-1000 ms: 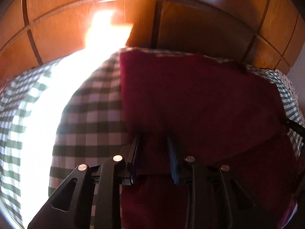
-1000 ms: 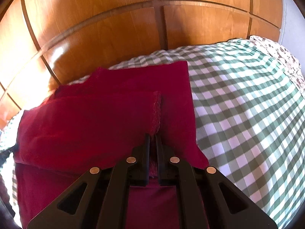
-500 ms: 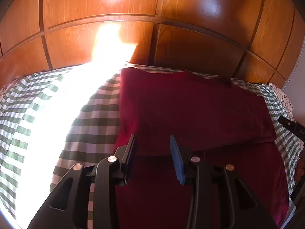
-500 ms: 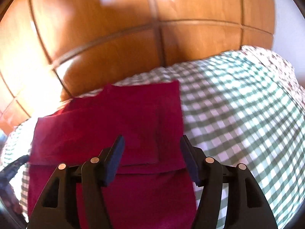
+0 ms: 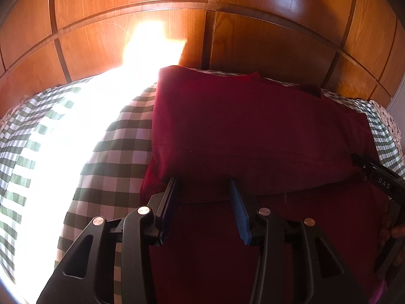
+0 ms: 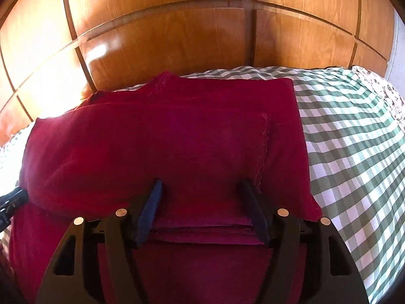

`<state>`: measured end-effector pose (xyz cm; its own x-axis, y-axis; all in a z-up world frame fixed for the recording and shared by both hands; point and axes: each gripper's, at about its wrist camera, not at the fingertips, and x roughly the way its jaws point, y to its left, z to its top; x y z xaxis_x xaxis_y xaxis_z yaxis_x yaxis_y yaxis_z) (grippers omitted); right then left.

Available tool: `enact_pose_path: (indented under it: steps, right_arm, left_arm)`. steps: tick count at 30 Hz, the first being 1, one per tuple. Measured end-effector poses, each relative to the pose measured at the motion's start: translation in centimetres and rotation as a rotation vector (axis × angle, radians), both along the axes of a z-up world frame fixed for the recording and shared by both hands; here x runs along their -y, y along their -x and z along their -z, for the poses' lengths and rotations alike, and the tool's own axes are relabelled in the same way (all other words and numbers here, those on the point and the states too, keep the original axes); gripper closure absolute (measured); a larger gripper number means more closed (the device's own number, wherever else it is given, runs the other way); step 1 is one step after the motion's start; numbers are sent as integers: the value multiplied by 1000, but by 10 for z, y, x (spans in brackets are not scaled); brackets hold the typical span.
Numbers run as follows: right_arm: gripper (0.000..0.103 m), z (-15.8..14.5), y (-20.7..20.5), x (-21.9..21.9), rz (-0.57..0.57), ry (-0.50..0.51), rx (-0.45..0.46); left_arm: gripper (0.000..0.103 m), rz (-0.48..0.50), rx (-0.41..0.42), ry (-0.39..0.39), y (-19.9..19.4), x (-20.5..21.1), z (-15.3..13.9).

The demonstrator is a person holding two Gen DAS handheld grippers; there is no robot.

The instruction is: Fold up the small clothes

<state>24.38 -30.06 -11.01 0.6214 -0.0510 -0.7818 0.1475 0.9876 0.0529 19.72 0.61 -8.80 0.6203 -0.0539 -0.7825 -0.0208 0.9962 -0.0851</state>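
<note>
Dark red garment (image 6: 157,152) folded over itself on a green checked bedspread (image 6: 354,157), wooden panelled wall (image 6: 177,38) behind, left gripper (image 5: 203,197) and right gripper (image 6: 200,197) both spread wide, holding nothing, sun glare (image 5: 76,131) only in the left view, hemmed edge (image 6: 263,147) only in the right.

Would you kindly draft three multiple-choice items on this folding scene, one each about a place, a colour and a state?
1. Where does the dark red folded garment lie?
A. on the green-and-white checked bedcover
B. on a bare wooden floor
C. in a basket

2. What colour are the wooden panels behind the bed?
A. white
B. orange-brown
C. grey

3. How do the fingers of the right gripper and left gripper stand?
A. both open
B. both shut on cloth
C. only the right open

Answers: 1 A, checks show around the garment; 2 B, warm wood grain shows; 3 A, a wide gap shows between each pair.
</note>
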Motion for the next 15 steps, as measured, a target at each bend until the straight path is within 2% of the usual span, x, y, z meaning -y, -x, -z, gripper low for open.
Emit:
enact_pose_path:
  steps: [8, 15]
  right_arm:
    - [37, 1, 2, 1, 2, 3, 13]
    - [36, 1, 3, 0, 2, 2, 16]
  left_arm:
    - [50, -12, 10, -9, 9, 4, -2]
    - [47, -33, 33, -2, 19, -6, -13]
